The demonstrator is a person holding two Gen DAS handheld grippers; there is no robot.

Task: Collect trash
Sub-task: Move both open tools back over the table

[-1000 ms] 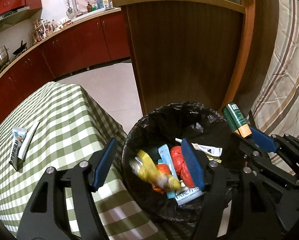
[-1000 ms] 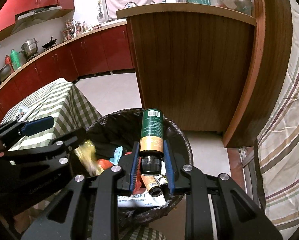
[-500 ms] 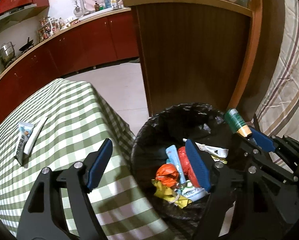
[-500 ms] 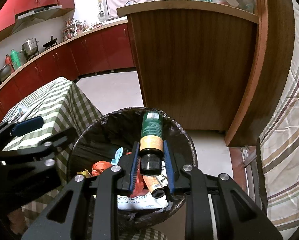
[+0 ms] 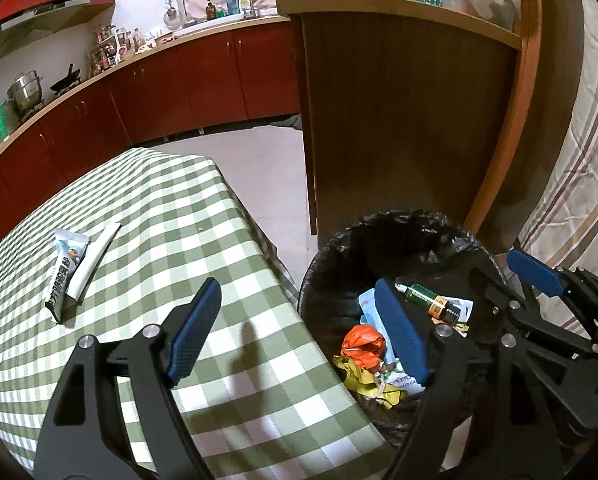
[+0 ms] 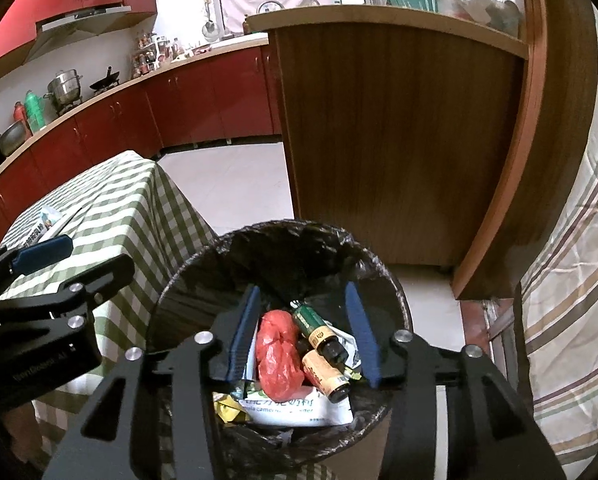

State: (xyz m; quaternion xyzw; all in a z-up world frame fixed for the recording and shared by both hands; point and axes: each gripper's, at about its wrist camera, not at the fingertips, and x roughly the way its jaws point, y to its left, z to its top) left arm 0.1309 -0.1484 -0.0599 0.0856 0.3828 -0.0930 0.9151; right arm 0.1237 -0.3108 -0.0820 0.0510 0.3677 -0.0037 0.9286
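The bin [image 6: 383,276] mouth lies open from above, though trash fills its floor: a red bag [image 6: 277,354], a green bottle [image 6: 319,332], a brown bottle [image 6: 323,376] and a white pouch [image 6: 295,408]. The right gripper [image 6: 305,334] hangs over it with nothing between its parted pads. A wooden counter [image 6: 399,140] walls off the far side, close behind the rim. The table [image 5: 171,216] stands just beside the bin; its cloth is bare except for a wrapper [image 5: 65,268] and a white strip [image 5: 93,260] near the far left. The left gripper [image 5: 299,324] straddles the table edge and the bin rim. Open floor [image 6: 227,184] lies between table and counter
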